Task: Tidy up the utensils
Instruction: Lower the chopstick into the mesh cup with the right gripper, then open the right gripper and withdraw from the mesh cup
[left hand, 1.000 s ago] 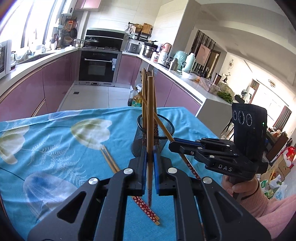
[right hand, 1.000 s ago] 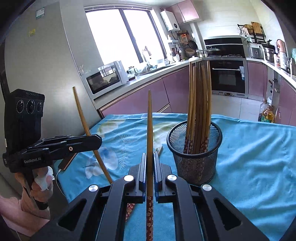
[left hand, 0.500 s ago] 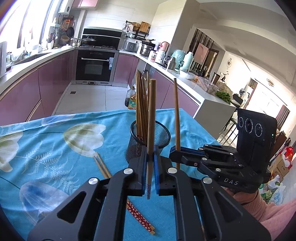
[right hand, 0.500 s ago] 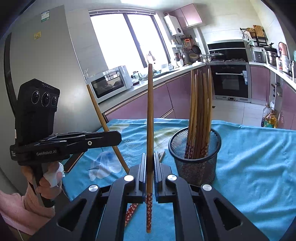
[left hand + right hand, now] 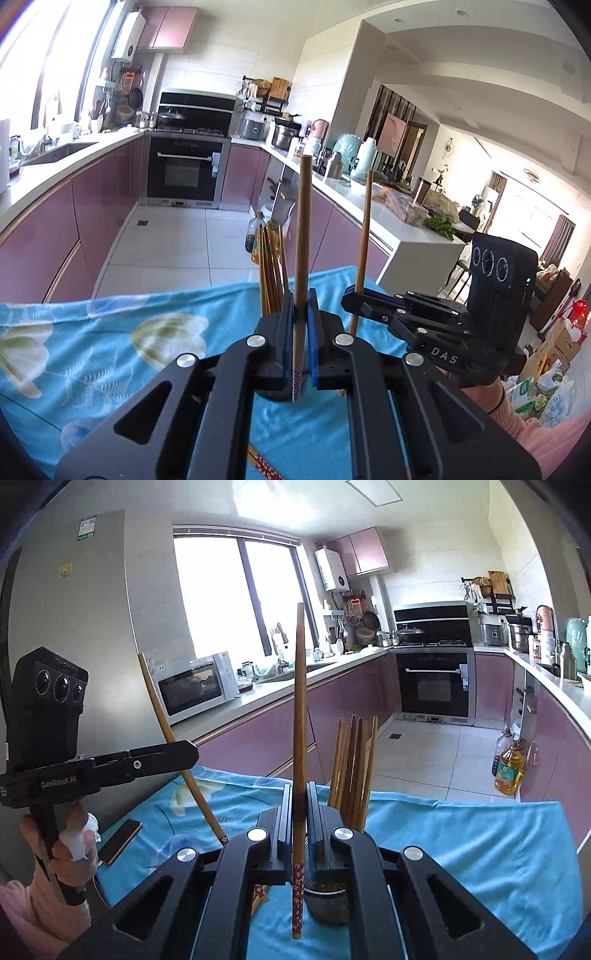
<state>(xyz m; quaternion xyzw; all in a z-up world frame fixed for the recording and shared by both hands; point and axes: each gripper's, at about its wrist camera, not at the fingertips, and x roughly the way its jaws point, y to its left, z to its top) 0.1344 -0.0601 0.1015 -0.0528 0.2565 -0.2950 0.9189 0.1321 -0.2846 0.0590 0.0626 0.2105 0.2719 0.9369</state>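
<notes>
My left gripper (image 5: 299,314) is shut on a wooden chopstick (image 5: 303,229) that stands upright, its patterned end down. My right gripper (image 5: 299,808) is shut on another chopstick (image 5: 299,709), also upright. Each gripper shows in the other's view: the right one (image 5: 351,299) and the left one (image 5: 188,753), each with its chopstick. The black mesh holder (image 5: 328,904) with several chopsticks (image 5: 352,768) stands just beyond the jaws, mostly hidden by them. In the left wrist view only the chopstick tops (image 5: 271,269) show. Both grippers are raised above the table.
The table wears a blue flowered cloth (image 5: 110,350). More patterned chopsticks (image 5: 264,463) lie on it below the left gripper. A phone (image 5: 120,841) lies at the table's left edge. Purple kitchen cabinets and an oven stand behind.
Both grippers have risen with their chopsticks, so the holder has sunk behind the jaws. The two grippers have come closer to the holder.
</notes>
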